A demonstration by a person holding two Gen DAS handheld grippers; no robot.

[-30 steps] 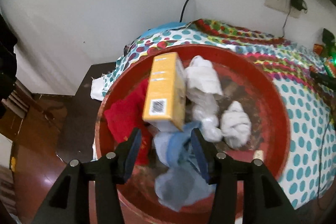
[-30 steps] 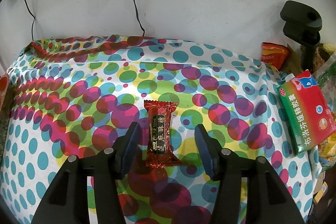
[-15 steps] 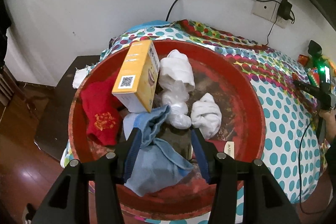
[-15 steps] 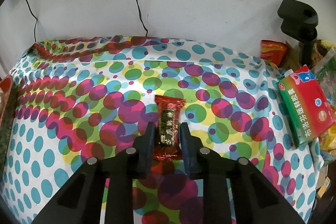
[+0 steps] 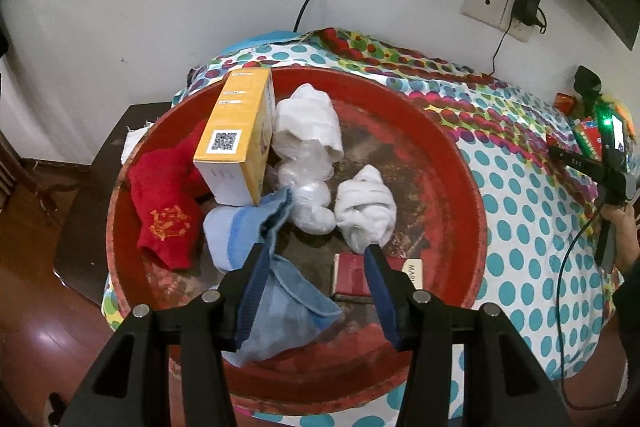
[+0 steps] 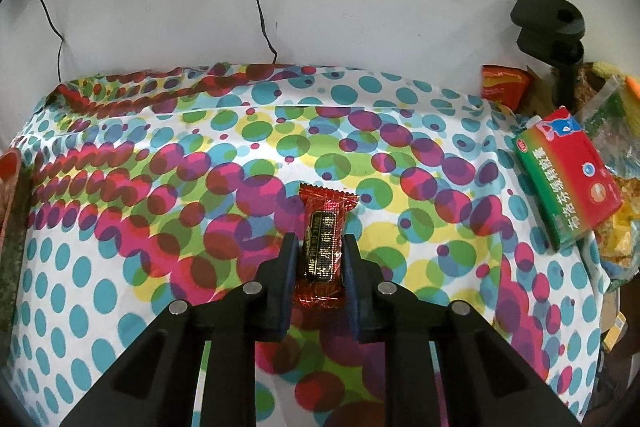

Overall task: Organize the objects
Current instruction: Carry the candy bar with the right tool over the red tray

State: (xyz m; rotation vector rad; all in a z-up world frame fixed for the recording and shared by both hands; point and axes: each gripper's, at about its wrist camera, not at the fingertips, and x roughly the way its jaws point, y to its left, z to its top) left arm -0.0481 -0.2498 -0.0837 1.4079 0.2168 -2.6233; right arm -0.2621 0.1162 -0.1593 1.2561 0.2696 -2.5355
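In the left wrist view, the red basin [image 5: 460,187] is sitting on the dotted tablecloth [image 5: 520,195] and holding, from left to right, a red sock [image 5: 168,211] with a gold motif, a yellow box [image 5: 236,131] leaning upright with a QR code on its face, a pale blue sock [image 5: 248,235], a white bundle [image 5: 308,131] with a plastic-wrapped part below it, a knotted white sock [image 5: 366,207] and a dark red packet [image 5: 352,275] lying flat. The left gripper [image 5: 316,255] is hovering over the basin with its jaws standing apart and nothing between them.

In the right wrist view, the right gripper [image 6: 320,247] is pinching a red candy wrapper [image 6: 324,227] at its lower half. The candy is lying lengthwise on the tablecloth's middle, glossy red with crimped ends and a black label in gold letters. Far right, a green-and-red medicine box [image 6: 568,183] is lying tilted among snack bags [image 6: 502,85].
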